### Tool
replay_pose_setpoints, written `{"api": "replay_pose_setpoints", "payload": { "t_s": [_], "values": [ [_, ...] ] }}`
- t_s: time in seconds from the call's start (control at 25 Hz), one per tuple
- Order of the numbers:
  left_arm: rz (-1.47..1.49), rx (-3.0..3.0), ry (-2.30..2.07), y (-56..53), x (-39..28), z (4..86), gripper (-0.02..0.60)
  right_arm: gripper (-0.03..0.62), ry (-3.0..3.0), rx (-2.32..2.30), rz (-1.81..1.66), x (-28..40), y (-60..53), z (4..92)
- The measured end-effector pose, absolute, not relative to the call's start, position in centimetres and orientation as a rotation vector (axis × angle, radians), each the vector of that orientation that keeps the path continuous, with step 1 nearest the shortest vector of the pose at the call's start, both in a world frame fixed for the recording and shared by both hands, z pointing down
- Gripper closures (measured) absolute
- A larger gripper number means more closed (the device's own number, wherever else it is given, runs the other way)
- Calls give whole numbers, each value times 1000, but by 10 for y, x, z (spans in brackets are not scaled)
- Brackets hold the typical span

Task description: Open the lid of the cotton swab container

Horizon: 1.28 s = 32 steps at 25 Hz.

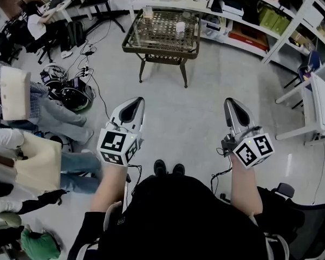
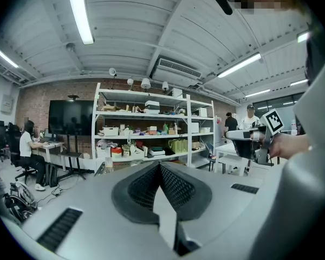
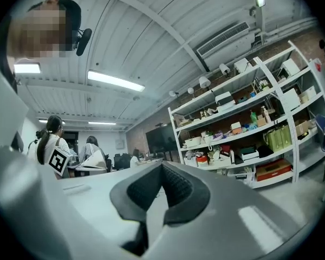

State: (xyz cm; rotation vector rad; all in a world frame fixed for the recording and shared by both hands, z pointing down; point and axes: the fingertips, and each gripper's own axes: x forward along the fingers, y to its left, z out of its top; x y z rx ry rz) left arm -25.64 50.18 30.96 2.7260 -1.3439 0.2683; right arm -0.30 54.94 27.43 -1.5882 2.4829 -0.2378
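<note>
Left gripper [image 1: 135,103] and right gripper [image 1: 230,105]: jaws closed, empty. Small container [image 1: 180,27] near the worktop's [image 1: 134,43] right edge looks light; pinch its lid rim.

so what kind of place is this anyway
Most likely a lab or workshop office: white shelving packed with boxes, a person seated at a desk beside a dark screen, and cables on the floor.

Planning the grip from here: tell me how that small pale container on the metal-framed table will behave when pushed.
The container looks small and upright, so a high push would probably tip it. It seems pale thin plastic, likely light and easily shoved. The table top looks smooth or meshed, so it may slide; too distant to be sure.
</note>
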Motion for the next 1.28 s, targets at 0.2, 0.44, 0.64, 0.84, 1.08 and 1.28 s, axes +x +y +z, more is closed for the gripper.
{"api": "replay_pose_setpoints", "payload": {
  "t_s": [0.2, 0.44, 0.64, 0.84, 1.08, 1.28],
  "values": [
    [272, 2731, -1354, 505, -246, 304, 583, 586, 2526, -1560, -137, -2, 559, 259],
    [271, 2746, -1350, 515, -229, 299, 583, 585, 2545, -1552, -85, 9, 572, 255],
    [285, 2747, -1338, 518, -220, 302, 583, 585, 2514, -1564, -174, 24, 574, 267],
    [281, 2750, -1326, 507, -215, 308, 583, 585, 2504, -1569, -217, 29, 567, 276],
    [255, 2749, -1301, 480, -202, 315, 583, 585, 2509, -1576, -245, 37, 544, 280],
    [227, 2755, -1286, 441, -200, 317, 583, 585, 2504, -1580, -275, 36, 506, 285]
  ]
}}
